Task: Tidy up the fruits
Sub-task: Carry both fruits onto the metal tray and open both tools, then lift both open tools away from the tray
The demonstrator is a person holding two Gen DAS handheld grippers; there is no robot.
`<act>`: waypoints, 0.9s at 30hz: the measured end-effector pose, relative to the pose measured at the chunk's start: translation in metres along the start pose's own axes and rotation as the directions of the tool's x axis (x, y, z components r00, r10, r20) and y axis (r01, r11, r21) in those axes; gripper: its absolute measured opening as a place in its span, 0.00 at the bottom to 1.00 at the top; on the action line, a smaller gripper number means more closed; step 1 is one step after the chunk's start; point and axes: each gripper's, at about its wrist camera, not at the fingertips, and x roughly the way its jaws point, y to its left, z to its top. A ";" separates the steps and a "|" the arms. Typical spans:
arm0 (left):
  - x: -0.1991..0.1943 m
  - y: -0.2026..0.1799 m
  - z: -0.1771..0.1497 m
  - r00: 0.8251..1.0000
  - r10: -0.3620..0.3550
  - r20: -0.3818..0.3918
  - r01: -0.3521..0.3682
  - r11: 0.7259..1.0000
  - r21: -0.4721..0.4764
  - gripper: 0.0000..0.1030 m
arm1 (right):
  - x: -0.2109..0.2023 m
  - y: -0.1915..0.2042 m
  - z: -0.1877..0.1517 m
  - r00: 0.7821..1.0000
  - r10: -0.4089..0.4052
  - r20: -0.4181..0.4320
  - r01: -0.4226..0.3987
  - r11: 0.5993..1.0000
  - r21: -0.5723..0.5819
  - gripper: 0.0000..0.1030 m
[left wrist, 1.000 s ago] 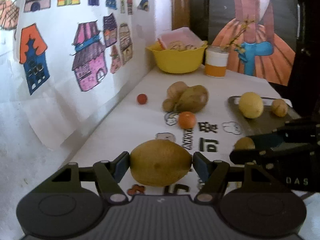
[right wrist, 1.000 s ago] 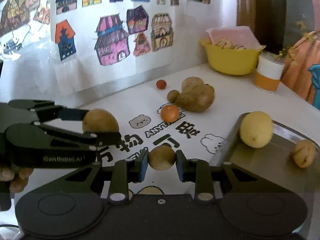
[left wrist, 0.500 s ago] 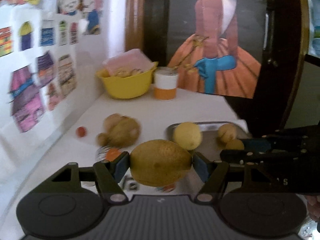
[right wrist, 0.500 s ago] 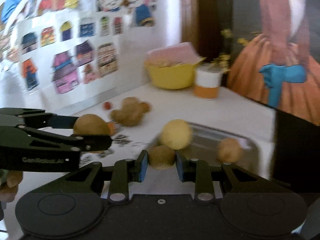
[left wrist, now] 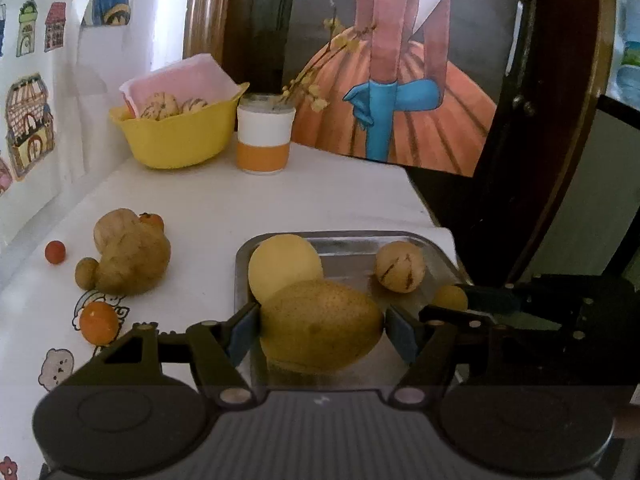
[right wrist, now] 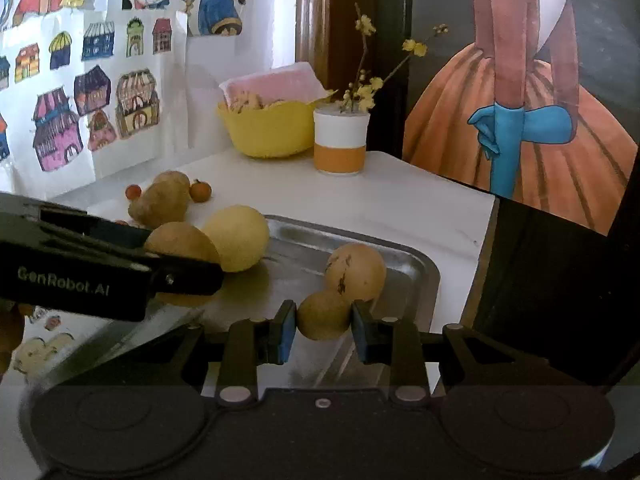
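My left gripper [left wrist: 320, 330] is shut on a large brown-yellow pear [left wrist: 320, 326], held over the near end of the metal tray [left wrist: 360, 240]. My right gripper [right wrist: 324, 326] is shut on a small round brown fruit [right wrist: 323, 315], held over the tray's [right wrist: 400, 256] near right part. Inside the tray lie a pale yellow round fruit [left wrist: 285, 267] and a tan streaked fruit [left wrist: 400, 266]. The right gripper with its small fruit [left wrist: 450, 298] shows at the right in the left wrist view. The left gripper's arm [right wrist: 100, 276] and pear [right wrist: 182, 246] show at the left in the right wrist view.
Left of the tray lie a lumpy brown pile [left wrist: 128, 256], a small brown fruit [left wrist: 86, 272], an orange fruit [left wrist: 99, 322] and a red berry [left wrist: 55, 252]. A yellow bowl [left wrist: 180, 136] and a white-orange cup [left wrist: 264, 140] stand at the back. The table's right edge [left wrist: 424, 208] drops off.
Both grippers swung right from the printed mat to above the tray, each still holding its fruit. The tray is much closer in both views.
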 end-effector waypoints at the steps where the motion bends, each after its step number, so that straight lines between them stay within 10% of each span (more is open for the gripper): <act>1: 0.002 0.001 0.000 1.000 0.007 -0.005 -0.007 1.000 0.002 0.70 | 0.003 -0.001 -0.001 1.000 0.002 0.000 -0.002 1.000 0.000 0.30; 15: 0.016 -0.004 0.001 0.998 0.044 -0.037 -0.042 0.998 0.039 0.71 | 0.019 -0.006 0.003 0.999 0.016 -0.033 -0.017 1.000 -0.018 0.32; 27: 0.002 -0.003 -0.008 0.999 0.044 -0.012 -0.044 0.999 0.021 0.81 | -0.017 -0.007 0.001 0.999 -0.045 0.010 0.045 0.999 0.009 0.64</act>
